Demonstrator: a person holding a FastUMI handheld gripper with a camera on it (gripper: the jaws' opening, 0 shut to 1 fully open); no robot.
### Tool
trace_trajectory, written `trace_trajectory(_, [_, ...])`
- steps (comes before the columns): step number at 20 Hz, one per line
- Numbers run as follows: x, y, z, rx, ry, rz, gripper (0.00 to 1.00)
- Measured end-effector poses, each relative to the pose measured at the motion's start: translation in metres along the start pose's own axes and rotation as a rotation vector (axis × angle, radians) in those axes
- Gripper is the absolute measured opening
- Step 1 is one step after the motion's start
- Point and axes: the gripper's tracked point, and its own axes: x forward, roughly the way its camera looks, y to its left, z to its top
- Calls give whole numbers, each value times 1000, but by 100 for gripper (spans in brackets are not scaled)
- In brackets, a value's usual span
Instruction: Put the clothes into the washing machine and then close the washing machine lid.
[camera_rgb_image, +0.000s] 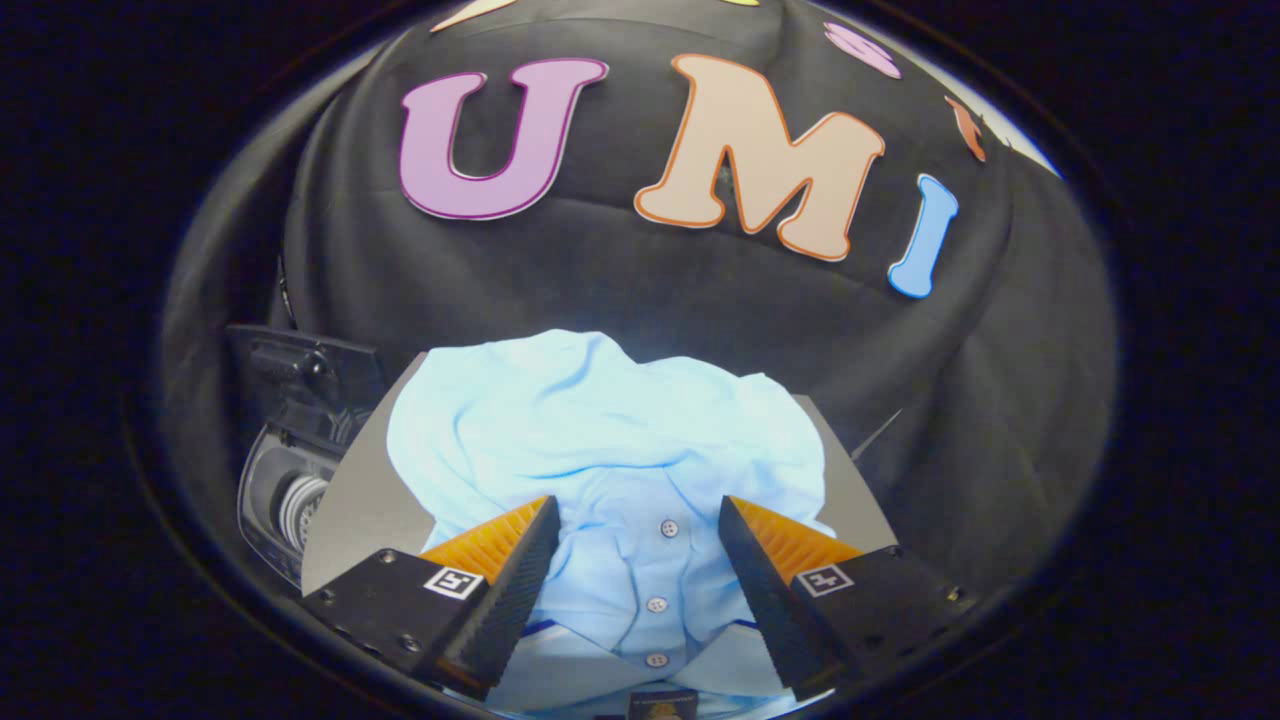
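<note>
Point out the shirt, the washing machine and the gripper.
shirt (610, 440): gripper view, on the crumpled cloth beyond the fingers.
washing machine (290, 500): gripper view, on its open drum beside the table.
gripper (640, 530): gripper view, midway between the open fingertips, over the button strip.

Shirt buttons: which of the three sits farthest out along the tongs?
The top button, level with the open tongs' tips on the light blue shirt; the other two sit farther back.

A recording booth arranged as a small laundry corner

Black cloth hangs as the back wall, like in a studio and not in a real home. A grey table stands before it with a light blue shirt on it, and a washing machine with its lid up stands just beside the table.
</note>
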Motion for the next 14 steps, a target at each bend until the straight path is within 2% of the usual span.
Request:
trace_trajectory(2, [4, 6, -4, 189, 15, 33, 96])
trace_trajectory(3, [6, 7, -2, 199, -2, 30, 96])
trace_trajectory(5, [5, 16, -6, 120, 13, 19, 65])
trace_trajectory(8, [3, 19, -1, 5, 11, -52, 18])
trace_trajectory(10, [-3, 16, -6, -44, 27, -89, 10])
trace_trajectory(14, [-17, 29, -12, 4, -30, -28, 4])
